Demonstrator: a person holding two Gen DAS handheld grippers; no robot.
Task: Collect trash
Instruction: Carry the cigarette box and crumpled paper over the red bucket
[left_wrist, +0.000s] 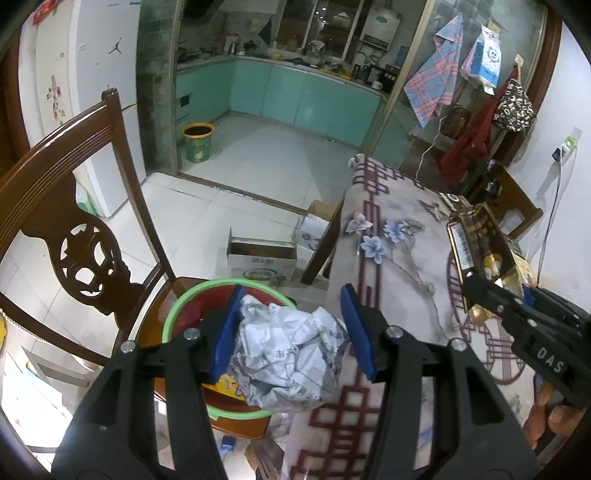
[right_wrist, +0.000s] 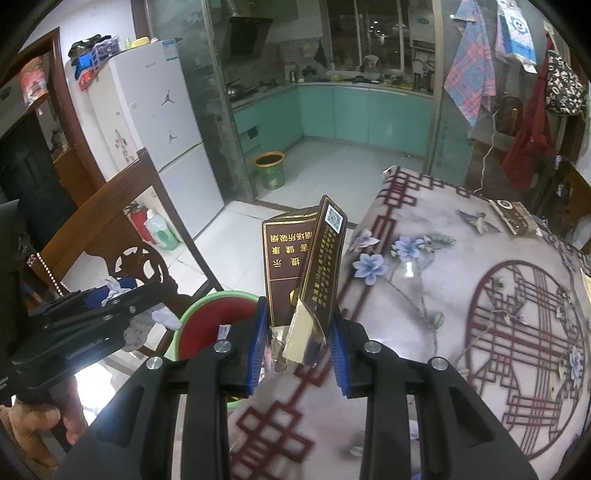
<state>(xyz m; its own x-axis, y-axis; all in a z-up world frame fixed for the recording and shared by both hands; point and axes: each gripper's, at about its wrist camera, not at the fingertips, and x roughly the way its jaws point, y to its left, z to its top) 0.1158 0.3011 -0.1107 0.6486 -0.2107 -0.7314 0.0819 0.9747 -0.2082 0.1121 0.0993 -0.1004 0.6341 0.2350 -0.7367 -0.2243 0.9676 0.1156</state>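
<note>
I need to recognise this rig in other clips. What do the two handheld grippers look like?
Both match: the left gripper and right gripper have black slotted plastic arms, silver round bolt heads at the pivots, and flat blue ribbed pads. The right one's side carries white "DAS" lettering in the left wrist view. No cables or sleeves are visible.

Both grippers (left_wrist: 291, 328) (right_wrist: 299, 347) clamped — angled downward

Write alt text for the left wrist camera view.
The left gripper holds a crumpled paper ball above a green-rimmed red bin on a wooden chair. At right, the right gripper holds a dark carton over the floral tablecloth.
</note>
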